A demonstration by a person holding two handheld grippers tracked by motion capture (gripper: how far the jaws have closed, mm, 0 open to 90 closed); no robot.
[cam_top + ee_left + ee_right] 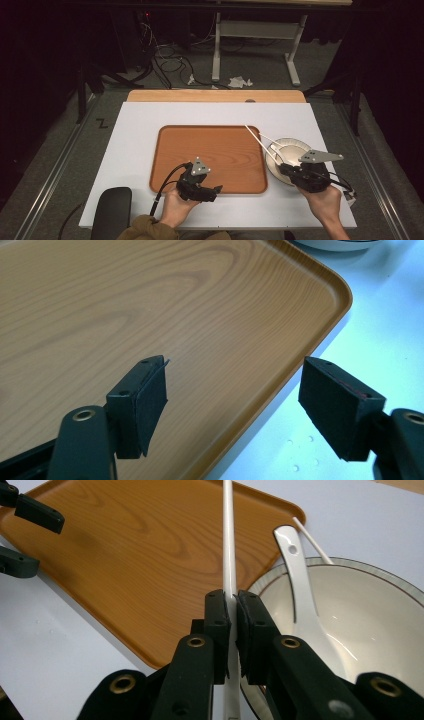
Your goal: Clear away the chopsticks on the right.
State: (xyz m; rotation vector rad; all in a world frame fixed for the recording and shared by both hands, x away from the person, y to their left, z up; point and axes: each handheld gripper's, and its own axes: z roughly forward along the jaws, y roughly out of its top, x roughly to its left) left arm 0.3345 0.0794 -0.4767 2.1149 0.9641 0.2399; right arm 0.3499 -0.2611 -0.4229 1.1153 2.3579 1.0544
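Step in hand: the right hand-held gripper [233, 625] has its jaws pressed together on 1 long, thin white chopstick [228, 540], apparently to lift it off the bowl and carry it to the tray.
Where the chopstick lies: it runs straight ahead from between the jaws, over the near rim of the round white ceramic bowl [400, 630] and across the corner of the brown wood-grain rectangular tray [125, 545].
Doing it well: the grip sits low on the stick, so the long free end will likely swing; I would lift slowly, keep the stick level, and clear the bowl rim before turning toward the tray.
Risk: a smooth, slim stick may pivot or slip between flat pads; a steady squeeze matters.
Neighbours: a white ceramic soup spoon [300, 590] rests in the bowl just right of the jaws, and a 2nd thin white chopstick [312, 540] lies beyond it on the rim; both are best left undisturbed.
Left hand-held gripper [232, 395]: jaws spread wide, holding nothing, poised over the tray's near corner, with the white flat surface [390, 330] to its right.
Materials: the tray looks like glossy laminate with a raised, rounded lip; the bowl is glazed with a thin dark rim line; the pads are matte black.
High view: right hand-held gripper [286, 169] at the bowl [295, 146], left hand-held gripper [214, 192] at the tray [210, 145] front edge.
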